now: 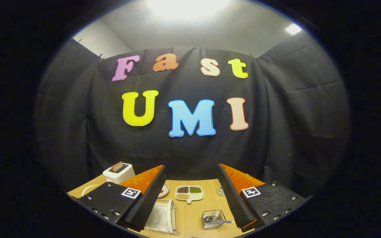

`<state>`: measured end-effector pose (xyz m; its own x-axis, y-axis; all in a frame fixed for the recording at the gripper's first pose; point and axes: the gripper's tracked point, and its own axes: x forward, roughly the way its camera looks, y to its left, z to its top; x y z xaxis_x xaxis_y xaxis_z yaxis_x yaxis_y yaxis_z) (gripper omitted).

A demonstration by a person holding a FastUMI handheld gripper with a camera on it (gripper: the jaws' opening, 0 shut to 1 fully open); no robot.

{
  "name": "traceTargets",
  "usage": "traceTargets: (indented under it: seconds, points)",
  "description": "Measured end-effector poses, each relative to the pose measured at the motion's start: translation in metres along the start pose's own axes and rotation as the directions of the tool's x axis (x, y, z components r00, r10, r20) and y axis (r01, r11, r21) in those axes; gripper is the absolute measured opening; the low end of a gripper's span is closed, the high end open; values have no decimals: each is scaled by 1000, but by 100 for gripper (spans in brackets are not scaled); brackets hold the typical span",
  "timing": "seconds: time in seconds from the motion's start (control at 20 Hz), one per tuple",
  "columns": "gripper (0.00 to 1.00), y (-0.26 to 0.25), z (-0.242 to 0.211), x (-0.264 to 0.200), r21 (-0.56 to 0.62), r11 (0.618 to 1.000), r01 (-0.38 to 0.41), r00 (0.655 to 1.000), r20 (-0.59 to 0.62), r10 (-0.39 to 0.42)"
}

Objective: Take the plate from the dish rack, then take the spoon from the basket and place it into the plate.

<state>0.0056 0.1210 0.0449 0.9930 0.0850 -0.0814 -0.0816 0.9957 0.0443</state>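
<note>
Gripper view: gripper (pixel 190 198) held high above the table (pixel 190 215), fingers spread wide, nothing between them.
Dish rack: clear rack (pixel 160 216) with the plate, just beside the left finger.
Basket: wire basket (pixel 213 218) beside the right finger, spoon (pixel 222 221) handle poking out towards it.
Beyond the fingers: sectioned dish (pixel 189 193); toaster (pixel 119 172) far left.
Risk: the plate stands on edge, so a skewed approach may knock the rack or let it slip.

A white toaster (pixel 119 172) with a slice of bread (pixel 116 166) in its slot stands at the back of the wooden table (pixel 190 215). A divided dish (pixel 189 193) holds dark, green and pale grains. Overhead, a ceiling light (pixel 187 6) glares.
</note>
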Motion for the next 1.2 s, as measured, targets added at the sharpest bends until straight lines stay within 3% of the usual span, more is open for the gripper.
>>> traceTargets:
  seconds: [0.15, 0.35, 0.75, 1.2]
  points:
    - [95, 21, -9, 7, 13, 998, -67, 994, -87, 68]
    - [95, 41, -33, 23, 20, 996, -88, 969, -232, 90]
    - [96, 92, -88, 38, 7, 995, -102, 858, -505, 91]
    - [96, 123, -138, 56, 17, 998, -64, 741, -669, 59]
